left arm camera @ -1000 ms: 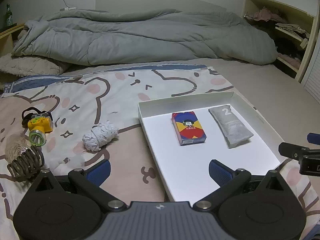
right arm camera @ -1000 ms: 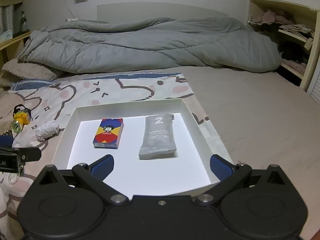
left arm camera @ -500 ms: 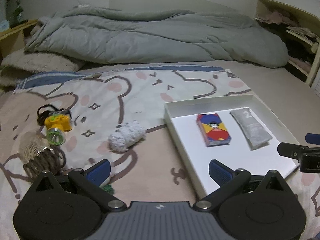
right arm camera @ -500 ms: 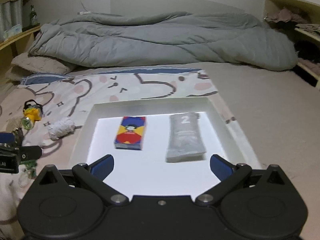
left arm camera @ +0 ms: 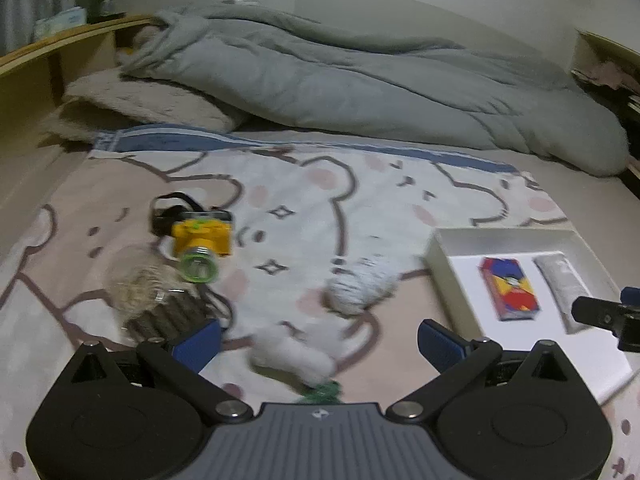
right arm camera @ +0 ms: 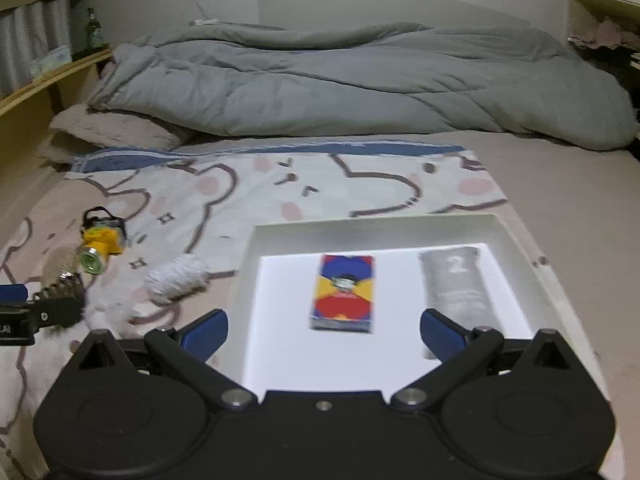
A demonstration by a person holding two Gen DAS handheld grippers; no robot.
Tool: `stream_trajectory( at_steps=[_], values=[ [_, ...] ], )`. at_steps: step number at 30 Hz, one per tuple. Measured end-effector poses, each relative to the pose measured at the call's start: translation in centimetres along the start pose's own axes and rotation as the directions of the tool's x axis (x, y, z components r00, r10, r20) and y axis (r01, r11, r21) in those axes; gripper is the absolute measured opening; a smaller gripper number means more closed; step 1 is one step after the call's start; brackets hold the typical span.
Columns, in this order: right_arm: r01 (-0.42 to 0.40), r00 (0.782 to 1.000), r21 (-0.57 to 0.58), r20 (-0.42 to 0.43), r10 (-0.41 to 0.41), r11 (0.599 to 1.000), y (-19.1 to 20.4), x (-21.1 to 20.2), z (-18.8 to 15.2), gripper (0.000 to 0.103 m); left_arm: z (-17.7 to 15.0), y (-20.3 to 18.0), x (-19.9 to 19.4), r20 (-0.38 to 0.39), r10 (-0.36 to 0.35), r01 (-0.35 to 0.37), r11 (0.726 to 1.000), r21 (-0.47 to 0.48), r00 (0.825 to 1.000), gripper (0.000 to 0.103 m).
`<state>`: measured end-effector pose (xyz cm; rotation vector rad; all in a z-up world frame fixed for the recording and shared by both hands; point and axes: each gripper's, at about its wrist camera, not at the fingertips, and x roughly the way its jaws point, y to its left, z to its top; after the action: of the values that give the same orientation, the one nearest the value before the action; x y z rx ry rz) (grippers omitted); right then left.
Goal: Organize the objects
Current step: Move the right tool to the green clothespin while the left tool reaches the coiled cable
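Note:
A white tray (right arm camera: 520, 240) lies on the bed and holds a colourful card box (right arm camera: 344, 292) and a grey pouch marked 2 (right arm camera: 456, 284). The tray (left arm camera: 440, 248) sits at the right in the left wrist view. Left of it lie a white yarn ball (left arm camera: 356, 292), a yellow headlamp (left arm camera: 200, 240), a brown coiled item (left arm camera: 160, 312) and a white fluffy object (left arm camera: 292, 356). My left gripper (left arm camera: 318, 340) is open above the fluffy object. My right gripper (right arm camera: 324, 332) is open over the tray's near edge.
A crumpled grey duvet (right arm camera: 340, 80) covers the far half of the bed. A cartoon-print sheet (left arm camera: 320, 200) lies under the loose items. A wooden shelf (left arm camera: 48, 64) runs along the left and another shelf (right arm camera: 600, 20) stands at the far right.
Both grippers have swung left. The tray has shifted right in both views, and the headlamp, coil and fluffy object now sit nearer the left gripper. Both grippers stay open.

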<state>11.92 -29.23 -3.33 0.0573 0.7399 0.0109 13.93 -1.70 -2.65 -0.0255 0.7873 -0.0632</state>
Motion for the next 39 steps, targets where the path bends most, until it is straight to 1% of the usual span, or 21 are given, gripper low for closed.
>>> stream_trajectory(
  at_steps=[5,7,12,19,22,26,28,30,32,34,37,38,39],
  values=[
    [-0.065,0.998,-0.014,0.011,0.065,0.998,2.7,0.9,0.6,0.103,0.5,3.1,0.4,-0.005,0.047,-0.048,0.996,-0.078,0.999,0.103],
    [-0.091,0.996,-0.022,0.003,0.091,0.996,3.9,1.4,0.8,0.103,0.6,4.0,0.5,-0.002,0.07,-0.07,0.992,-0.103,0.998,0.103],
    [-0.124,0.992,-0.04,-0.012,0.123,0.992,6.8,2.8,0.7,0.103,0.9,6.1,1.1,-0.007,0.108,-0.108,0.981,-0.159,0.994,0.103],
    [-0.203,0.979,-0.077,-0.038,0.2,0.976,10.8,4.8,0.1,0.103,1.1,8.4,2.6,-0.01,0.178,-0.175,0.959,-0.221,0.984,0.103],
    [-0.25,0.968,-0.074,-0.046,0.247,0.965,12.0,5.6,-0.5,0.103,1.1,9.2,3.5,-0.022,0.203,-0.202,0.949,-0.243,0.979,0.103],
    [-0.283,0.959,-0.083,-0.031,0.281,0.956,13.4,6.4,-1.5,0.103,1.3,10.0,4.8,-0.05,0.225,-0.23,0.938,-0.258,0.973,0.103],
    [-0.308,0.951,-0.076,-0.02,0.307,0.948,13.9,6.7,-2.2,0.103,1.2,10.3,5.4,-0.061,0.23,-0.237,0.933,-0.27,0.971,0.103],
    [-0.306,0.952,-0.084,-0.018,0.306,0.948,14.4,7.1,-2.8,0.103,1.1,10.6,5.8,-0.054,0.215,-0.222,0.931,-0.289,0.975,0.103],
    [-0.302,0.953,-0.101,-0.023,0.302,0.948,14.9,7.4,-3.4,0.103,0.9,11.0,6.4,-0.068,0.191,-0.203,0.931,-0.304,0.979,0.103],
    [-0.312,0.95,-0.105,-0.051,0.308,0.944,15.2,7.8,-3.8,0.103,1.0,11.1,6.9,-0.086,0.184,-0.202,0.929,-0.311,0.979,0.103],
    [-0.338,0.939,-0.098,-0.094,0.33,0.936,15.6,8.3,-4.6,0.103,1.1,11.1,7.6,-0.106,0.169,-0.194,0.93,-0.312,0.98,0.103],
    [-0.343,0.938,-0.105,-0.101,0.333,0.934,15.8,8.4,-4.9,0.102,1.1,11.1,7.8,-0.108,0.162,-0.188,0.93,-0.317,0.981,0.103],
    [-0.345,0.936,-0.115,-0.107,0.334,0.931,16.0,8.5,-5.2,0.096,1.2,11.1,8.0,-0.11,0.156,-0.184,0.928,-0.324,0.982,0.103]
  ],
)
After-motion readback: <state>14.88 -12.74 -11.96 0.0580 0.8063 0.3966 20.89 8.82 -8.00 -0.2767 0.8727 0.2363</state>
